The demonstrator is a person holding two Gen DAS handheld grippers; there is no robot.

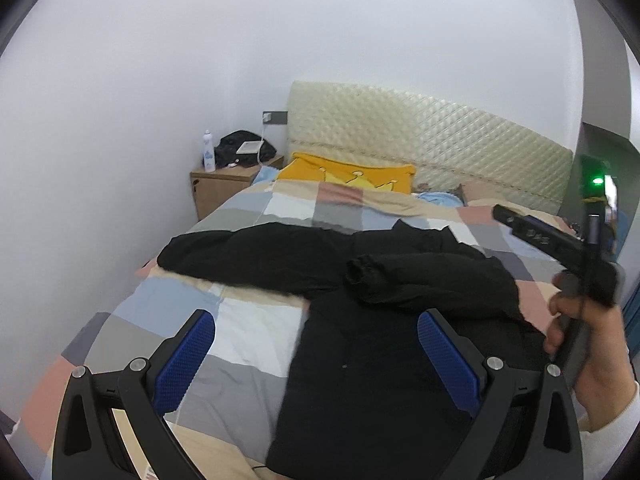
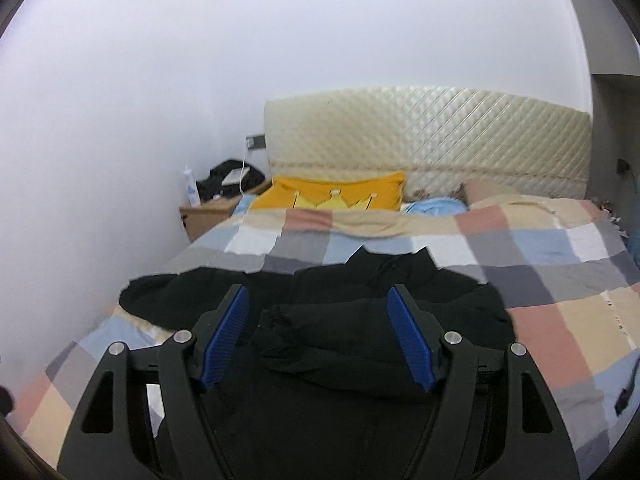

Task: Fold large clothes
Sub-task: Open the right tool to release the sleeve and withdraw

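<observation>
- The bed (image 1: 248, 344), under its checked quilt, carries everything you are working on; a padded headboard (image 1: 460, 136) and a yellow cushion (image 1: 344, 172) sit at the far end, well apart from the work.
- Your black garment (image 1: 360, 380) lies across the middle of the quilt. One sleeve (image 1: 240, 252) stretches out flat to the left; the other sleeve (image 1: 420, 276) is folded in over the chest with its cuff pointing left.
- Judge it as thick, soft cloth: it will sag, drag on the quilt and bunch if you lift from one point. It is not fragile and not slippery, so a firm pinch is safe.
- Take hold at seams and edges, I would say: the cuff and shoulder of the outstretched sleeve, or both hem corners together.
- Your left gripper (image 1: 316, 360) hangs above the body of the garment, fingers spread wide, nothing between them.
- Your right gripper (image 2: 320, 344) hovers over the folded sleeve, fingers parted and clear of the cloth; in the left view your hand (image 1: 580, 344) holds it up at the right edge.
</observation>
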